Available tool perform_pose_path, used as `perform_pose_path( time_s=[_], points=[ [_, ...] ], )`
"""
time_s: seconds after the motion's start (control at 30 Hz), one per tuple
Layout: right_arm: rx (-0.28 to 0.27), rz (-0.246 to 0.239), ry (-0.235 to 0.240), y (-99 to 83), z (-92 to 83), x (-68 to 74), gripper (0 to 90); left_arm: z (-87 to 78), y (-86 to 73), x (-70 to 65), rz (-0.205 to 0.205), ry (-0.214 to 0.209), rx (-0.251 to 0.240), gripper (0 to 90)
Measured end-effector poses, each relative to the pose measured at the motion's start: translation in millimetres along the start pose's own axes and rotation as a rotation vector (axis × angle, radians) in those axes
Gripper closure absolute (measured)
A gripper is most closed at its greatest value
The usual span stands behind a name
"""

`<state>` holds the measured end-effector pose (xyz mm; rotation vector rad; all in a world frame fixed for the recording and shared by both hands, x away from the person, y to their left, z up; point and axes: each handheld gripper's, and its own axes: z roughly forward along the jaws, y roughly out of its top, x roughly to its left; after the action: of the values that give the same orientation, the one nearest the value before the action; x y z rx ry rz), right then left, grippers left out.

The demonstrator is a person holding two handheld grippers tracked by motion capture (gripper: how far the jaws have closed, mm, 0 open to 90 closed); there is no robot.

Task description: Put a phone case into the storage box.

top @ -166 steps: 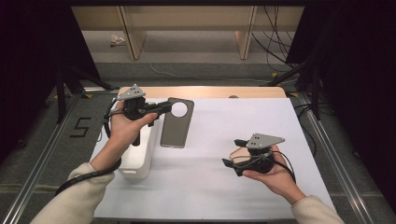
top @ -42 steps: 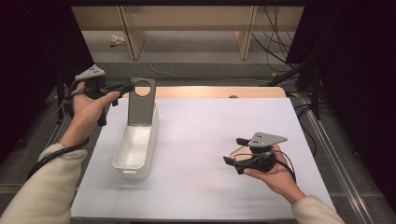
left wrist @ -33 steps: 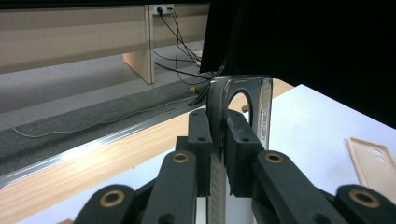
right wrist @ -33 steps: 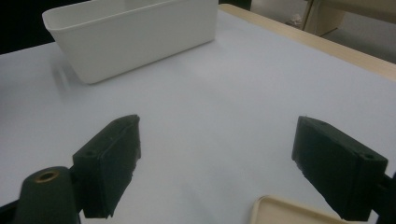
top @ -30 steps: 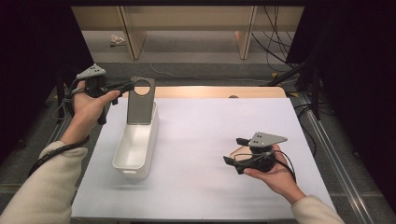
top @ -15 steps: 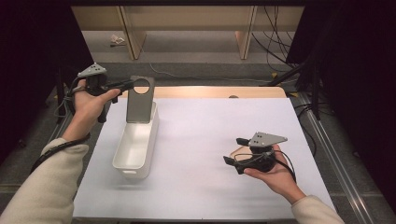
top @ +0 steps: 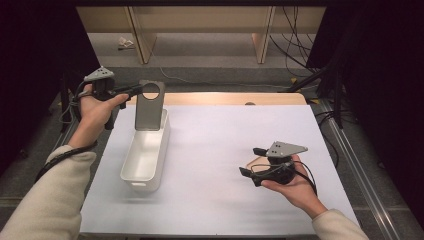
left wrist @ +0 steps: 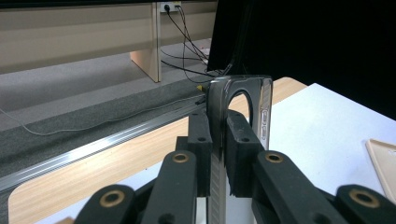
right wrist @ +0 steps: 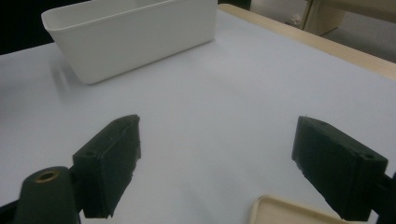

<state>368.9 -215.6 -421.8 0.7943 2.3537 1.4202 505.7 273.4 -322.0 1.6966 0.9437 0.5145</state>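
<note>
A dark grey phone case (top: 149, 109) with a round camera hole stands upright over the far end of the white bin (top: 129, 162), its lower edge inside the rim. My left gripper (top: 136, 90) is shut on the case's top left corner. In the left gripper view the case (left wrist: 261, 109) rises edge-on between the pads of my left gripper (left wrist: 218, 140). My right gripper (top: 251, 161) rests in a hand on the white sheet at the right, jaws wide open with nothing between them. In the right gripper view, my right gripper (right wrist: 219, 158) faces the bin (right wrist: 130, 37).
A beige flat case (right wrist: 280, 212) lies just under the right gripper, and the same beige case (left wrist: 383, 163) shows at the right edge of the left gripper view. A white sheet (top: 225, 135) covers the wooden table (top: 225, 98). Floor rails and cables run beyond the far edge.
Since the oldest frame my left gripper has carried the case left and away and stood it upright over the bin's far end. Over the last second nothing has visibly moved.
</note>
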Motion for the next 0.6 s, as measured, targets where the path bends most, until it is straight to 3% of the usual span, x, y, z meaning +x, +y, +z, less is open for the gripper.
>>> perform_pose_path(
  time_s=[0.6],
  points=[
    [0.002, 0.003, 0.001, -0.5, 0.3, -0.8, 16.4, 14.8, -2.9, 6.0, -0.013, 0.014, -0.006, 81.7]
  ],
)
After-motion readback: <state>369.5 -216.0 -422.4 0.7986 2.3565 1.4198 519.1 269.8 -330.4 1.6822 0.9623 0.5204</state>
